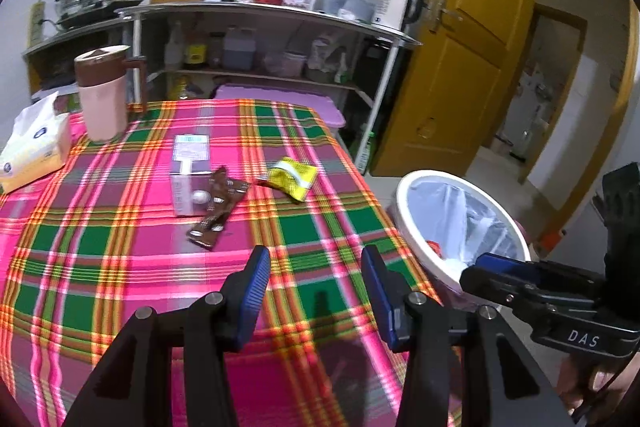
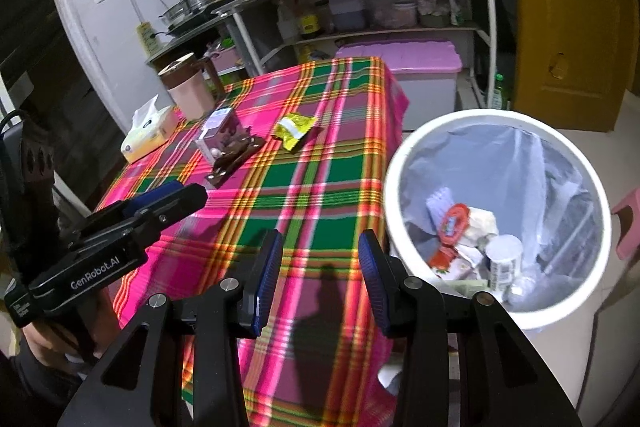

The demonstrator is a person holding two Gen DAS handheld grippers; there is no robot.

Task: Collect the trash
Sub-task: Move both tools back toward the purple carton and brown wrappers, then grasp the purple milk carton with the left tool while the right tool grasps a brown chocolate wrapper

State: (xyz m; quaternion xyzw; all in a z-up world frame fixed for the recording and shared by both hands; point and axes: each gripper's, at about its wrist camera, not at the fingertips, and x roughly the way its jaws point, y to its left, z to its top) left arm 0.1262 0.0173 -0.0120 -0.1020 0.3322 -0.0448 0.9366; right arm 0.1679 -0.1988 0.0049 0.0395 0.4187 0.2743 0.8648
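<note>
On the plaid tablecloth (image 1: 120, 227) lie a brown wrapper (image 1: 218, 207), a purple carton (image 1: 190, 173) and a yellow packet (image 1: 292, 179). They also show in the right wrist view: brown wrapper (image 2: 234, 159), carton (image 2: 218, 135), yellow packet (image 2: 294, 129). A white bin (image 2: 496, 211) with a clear liner stands right of the table and holds several pieces of trash. My left gripper (image 1: 316, 291) is open and empty over the near part of the table. My right gripper (image 2: 320, 275) is open and empty at the table's right edge, beside the bin (image 1: 460, 227).
A pink jug with a brown lid (image 1: 106, 91) and a tissue pack (image 1: 34, 147) stand at the table's far left. A metal shelf rack (image 1: 272, 39) with bottles is behind. A purple-lidded box (image 2: 404, 71), a yellow door (image 1: 472, 47) and a pink stool (image 2: 628, 223) are nearby.
</note>
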